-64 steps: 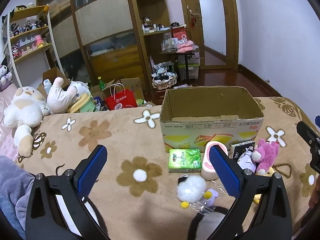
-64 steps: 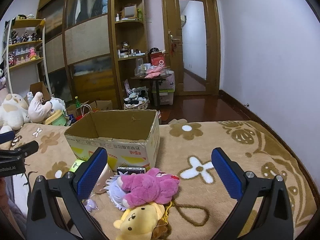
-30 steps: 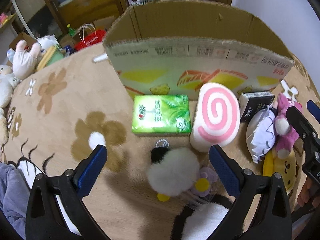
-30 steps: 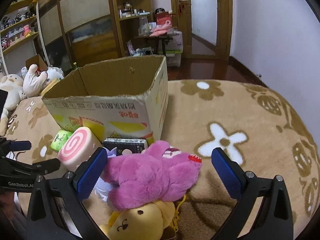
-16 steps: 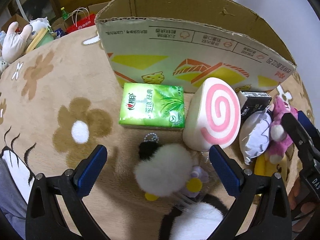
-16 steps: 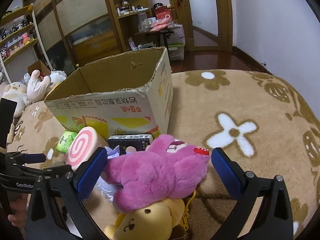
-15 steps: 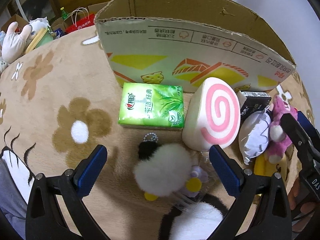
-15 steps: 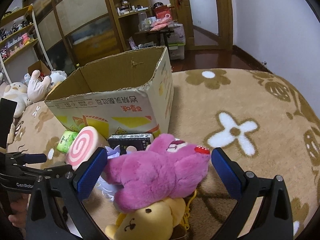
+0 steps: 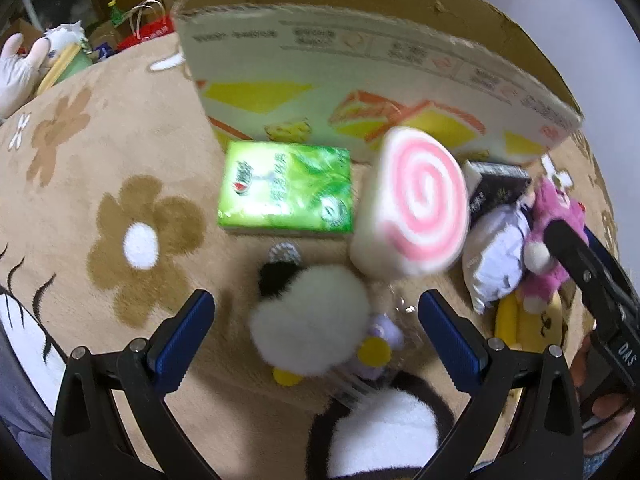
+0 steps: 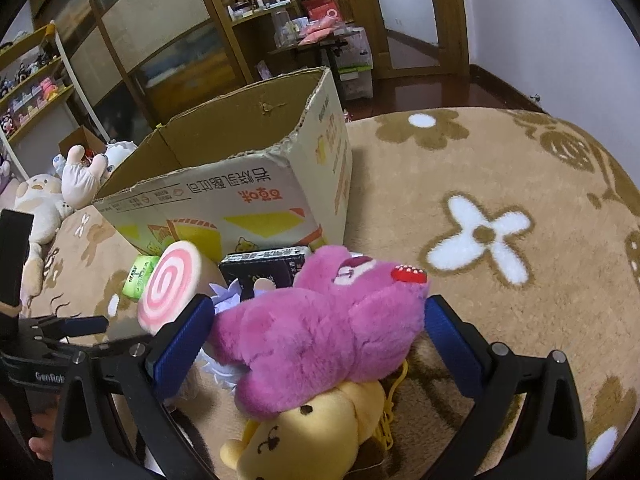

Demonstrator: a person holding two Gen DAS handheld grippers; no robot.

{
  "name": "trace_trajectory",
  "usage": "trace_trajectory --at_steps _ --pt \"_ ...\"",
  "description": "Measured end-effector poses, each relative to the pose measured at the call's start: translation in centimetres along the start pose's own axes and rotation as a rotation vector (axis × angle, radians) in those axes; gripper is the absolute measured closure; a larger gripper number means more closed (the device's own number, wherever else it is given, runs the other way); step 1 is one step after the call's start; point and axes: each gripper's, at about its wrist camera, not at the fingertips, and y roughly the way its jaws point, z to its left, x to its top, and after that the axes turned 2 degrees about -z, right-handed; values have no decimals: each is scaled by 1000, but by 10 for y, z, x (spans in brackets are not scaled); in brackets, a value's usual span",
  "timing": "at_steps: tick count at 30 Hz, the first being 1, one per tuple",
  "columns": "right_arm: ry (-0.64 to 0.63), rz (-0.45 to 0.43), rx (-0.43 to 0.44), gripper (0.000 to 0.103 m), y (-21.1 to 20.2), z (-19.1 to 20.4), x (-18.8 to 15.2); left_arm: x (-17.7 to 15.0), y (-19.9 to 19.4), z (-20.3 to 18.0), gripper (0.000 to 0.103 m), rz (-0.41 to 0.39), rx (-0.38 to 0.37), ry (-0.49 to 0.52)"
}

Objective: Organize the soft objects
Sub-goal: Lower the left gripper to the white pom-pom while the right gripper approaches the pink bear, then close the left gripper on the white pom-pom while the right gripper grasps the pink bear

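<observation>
My left gripper [image 9: 316,334] is open, its blue pads on either side of a white fluffy plush [image 9: 308,334] with yellow feet lying on the tan flowered blanket. My right gripper [image 10: 316,334] is open around a pink plush bear [image 10: 320,328], which lies on a yellow bear plush [image 10: 304,436]; the pads are close to the pink bear's ends. A pink-swirl roll cushion [image 9: 412,212] and a lilac-haired plush [image 9: 496,236] lie in front of an open, empty cardboard box [image 9: 360,60]. The box also shows in the right wrist view [image 10: 240,184].
A green tissue pack [image 9: 286,188] and a dark small box [image 9: 496,188] lie against the carton's front. A black-and-white plush [image 9: 380,436] is right under my left gripper. Stuffed animals [image 10: 44,200], shelves and bags stand beyond the blanket's far left edge.
Both grippers have moved forward and down. The left one now straddles the white fluffy plush. The right one now has the pink bear between its pads.
</observation>
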Motion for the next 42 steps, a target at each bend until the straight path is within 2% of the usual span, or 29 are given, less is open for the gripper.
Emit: trace_trajectory --at_steps 3,6,11,12,16,20,22,33,35,36,37,42 --pt "0 7 2 0 1 0 0 -4 2 -7 2 1 25 34" --pt "2 20 12 0 0 0 -1 -4 9 -7 3 17 37 18" --pt "14 59 38 0 3 1 -5 1 25 5 28 57 14 -19" --pt "19 78 45 0 5 1 -6 1 29 6 30 65 7 -27" --pt "29 99 63 0 9 1 -10 4 33 13 47 53 -4 -33" --pt "20 98 69 6 8 2 -10 1 31 16 65 39 -19 -35" --pt "12 95 66 10 6 4 -11 -1 27 20 65 35 -36 -40" --pt "-32 59 31 15 -9 10 -10 -6 -5 3 66 -31 -5 -19" --pt "-43 52 27 20 -12 13 -11 -4 -10 1 66 -40 -2 -13" --pt "-46 47 37 34 -14 14 -10 -6 -13 1 66 -50 4 -7" --pt "-51 44 40 39 -15 15 -10 -8 -16 2 66 -58 8 0" --pt "-77 58 30 45 -16 19 -10 -16 -23 -2 66 -88 26 9"
